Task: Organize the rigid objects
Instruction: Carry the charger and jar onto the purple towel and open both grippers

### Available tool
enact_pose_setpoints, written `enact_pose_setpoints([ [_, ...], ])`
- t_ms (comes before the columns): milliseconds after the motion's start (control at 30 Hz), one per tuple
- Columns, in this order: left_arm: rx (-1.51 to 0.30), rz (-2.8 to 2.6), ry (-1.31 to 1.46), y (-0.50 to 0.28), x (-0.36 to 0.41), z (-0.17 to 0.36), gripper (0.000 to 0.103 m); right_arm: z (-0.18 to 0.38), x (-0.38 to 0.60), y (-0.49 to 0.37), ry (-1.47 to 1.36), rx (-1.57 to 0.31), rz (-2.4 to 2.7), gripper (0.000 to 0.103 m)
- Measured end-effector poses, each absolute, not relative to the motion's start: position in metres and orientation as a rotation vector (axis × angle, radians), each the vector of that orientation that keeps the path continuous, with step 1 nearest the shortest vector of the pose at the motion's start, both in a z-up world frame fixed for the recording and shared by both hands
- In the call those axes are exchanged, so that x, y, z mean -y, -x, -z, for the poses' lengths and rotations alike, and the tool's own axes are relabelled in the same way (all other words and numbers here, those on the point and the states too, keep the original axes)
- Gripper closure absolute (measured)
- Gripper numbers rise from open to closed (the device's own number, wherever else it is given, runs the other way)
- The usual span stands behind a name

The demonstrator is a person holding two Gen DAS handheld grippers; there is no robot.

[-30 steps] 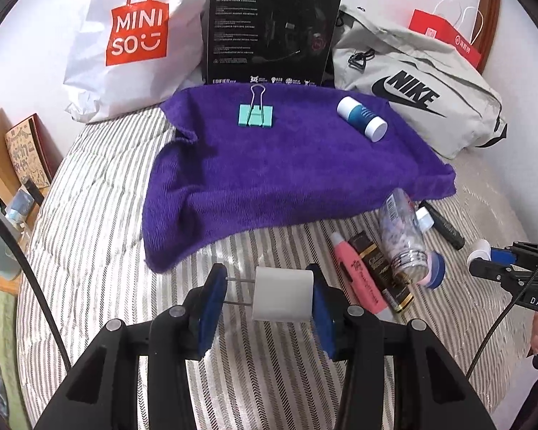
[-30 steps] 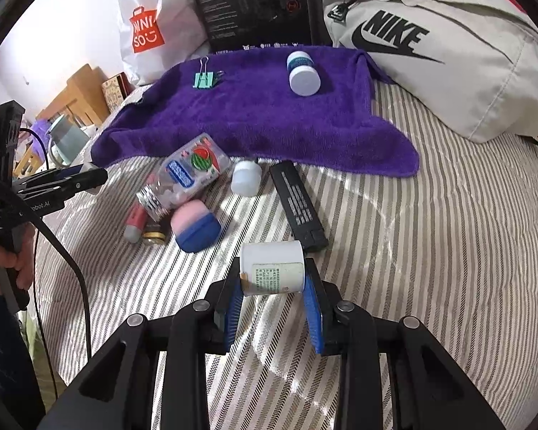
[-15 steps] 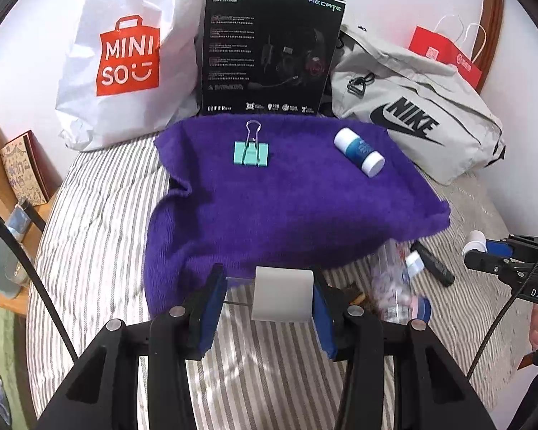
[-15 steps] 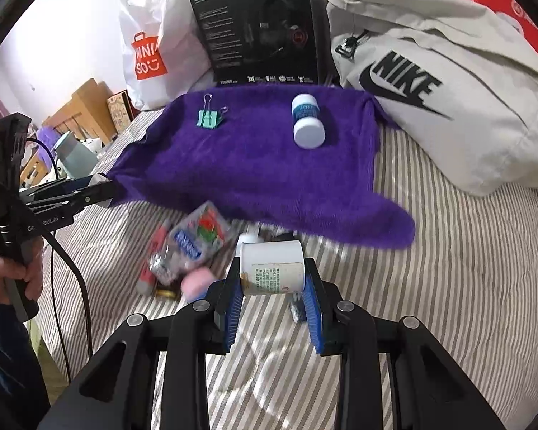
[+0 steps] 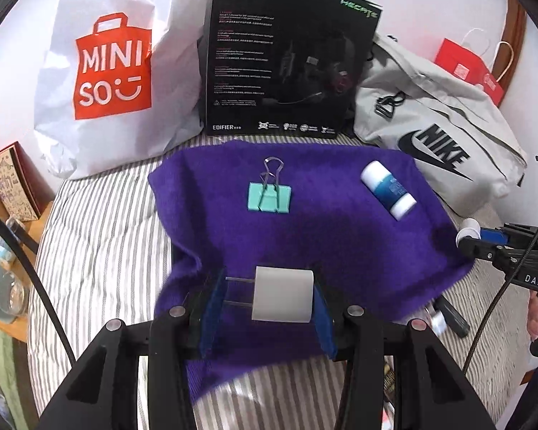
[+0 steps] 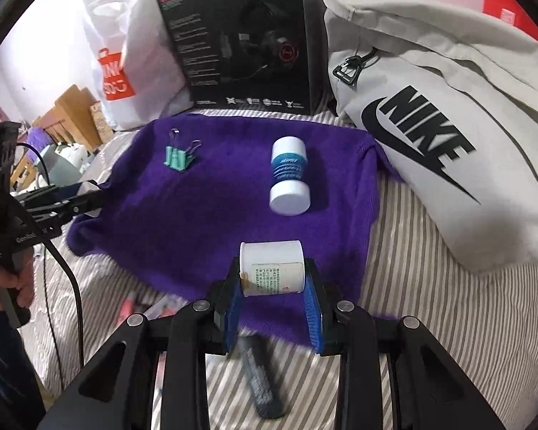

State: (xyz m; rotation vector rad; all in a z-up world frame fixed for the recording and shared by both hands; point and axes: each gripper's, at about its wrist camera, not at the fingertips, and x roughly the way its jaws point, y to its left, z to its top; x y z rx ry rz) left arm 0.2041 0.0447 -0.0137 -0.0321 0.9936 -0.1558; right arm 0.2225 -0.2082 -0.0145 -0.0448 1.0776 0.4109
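Clip [image 5: 269,197] and blue tube [image 6: 289,175] already on purple towel [image 5: 340,243]. Left gripper [image 5: 267,299] clamped on plug [image 5: 281,299], right gripper [image 6: 272,302] clamped on white jar [image 6: 272,267], both over towel's near edge. Marker [image 6: 263,387] plus few bits off-towel, so roughly halfway imo.

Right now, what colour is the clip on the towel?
Mint green with silver wire handles; the binder clip shows best in the left wrist view.
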Motion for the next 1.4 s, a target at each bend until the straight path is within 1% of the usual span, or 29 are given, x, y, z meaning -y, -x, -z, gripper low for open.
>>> enact_pose_setpoints([
  [267, -1.009, 0.155, 0.034, -0.243, -0.053, 0.022, 0.060, 0.043, 0.203, -0.260, 0.105, -1.138, -0.379, 0.072],
  [633, -1.082, 0.166, 0.008, -0.282, -0.049, 0.057, 0.060, 0.066, 0.191, -0.276, 0.158, -1.173, -0.385, 0.072],
  [800, -1.110, 0.151, -0.039, -0.292, -0.042, 0.068, 0.060, 0.066, 0.188, -0.276, 0.179, -1.161, -0.389, 0.072],
  [1167, -1.108, 0.128, -0.120, -0.293, -0.029, 0.071, 0.060, 0.067, 0.186, -0.272, 0.220, -1.132, -0.404, 0.071],
  [1200, -1.107, 0.128, -0.117, -0.293, -0.028, 0.071, 0.060, 0.067, 0.187, -0.271, 0.220, -1.131, -0.406, 0.070],
  [1267, -1.107, 0.126, -0.113, -0.290, -0.029, 0.071, 0.059, 0.066, 0.189, -0.269, 0.213, -1.138, -0.415, 0.066],
  [1300, -1.108, 0.125, -0.111, -0.289, -0.030, 0.071, 0.057, 0.066, 0.189, -0.268, 0.205, -1.143, -0.421, 0.062],
  [1400, -1.119, 0.128, -0.115, -0.281, -0.028, 0.071, 0.050, 0.065, 0.189, -0.265, 0.205, -1.153, -0.421, 0.060],
])
